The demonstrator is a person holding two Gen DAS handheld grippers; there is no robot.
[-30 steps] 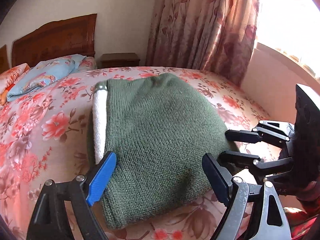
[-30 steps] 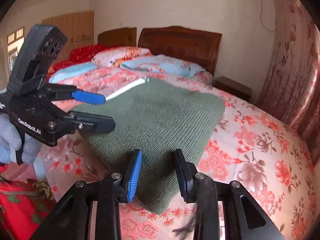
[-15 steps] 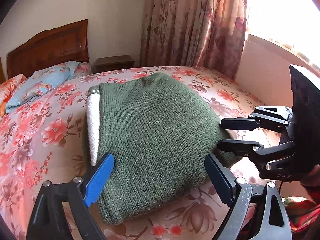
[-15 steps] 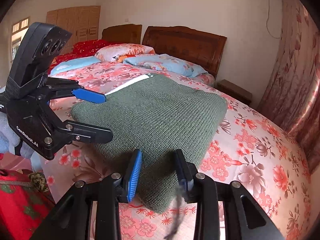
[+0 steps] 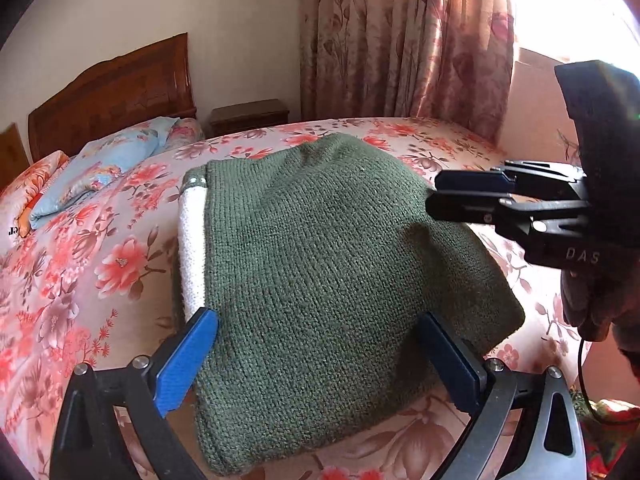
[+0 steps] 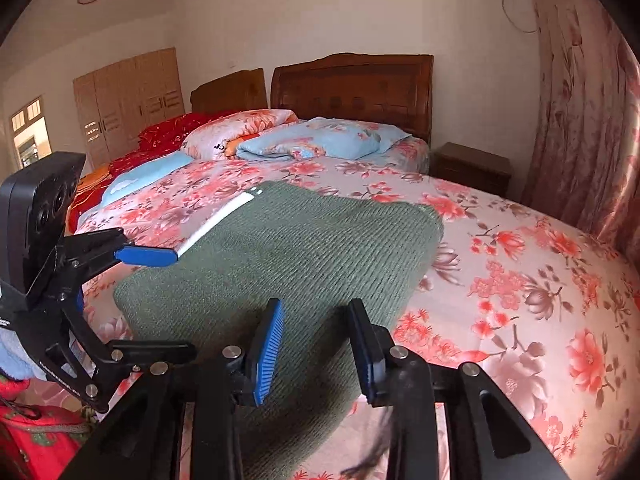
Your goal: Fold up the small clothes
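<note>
A folded dark green knit garment (image 5: 320, 264) with a white lining strip (image 5: 192, 256) along its left edge lies flat on the flowered bed; it also shows in the right wrist view (image 6: 288, 264). My left gripper (image 5: 320, 356) is open and empty, its blue-padded fingers either side of the garment's near edge, above it. My right gripper (image 6: 316, 348) is open and empty over the garment's near right corner. In the left wrist view the right gripper (image 5: 456, 196) hovers just above the garment's right side.
The bed (image 6: 520, 280) has a floral sheet, with pillows and folded bedding (image 6: 304, 140) by the wooden headboard (image 6: 352, 88). A nightstand (image 6: 472, 168) and a floral curtain (image 5: 400, 40) stand beyond. Red fabric (image 6: 32, 440) lies at the bed's near side.
Both grippers have lifted and drawn back a little from the garment. The right gripper now hovers higher over its right side. The garment lies unchanged.
</note>
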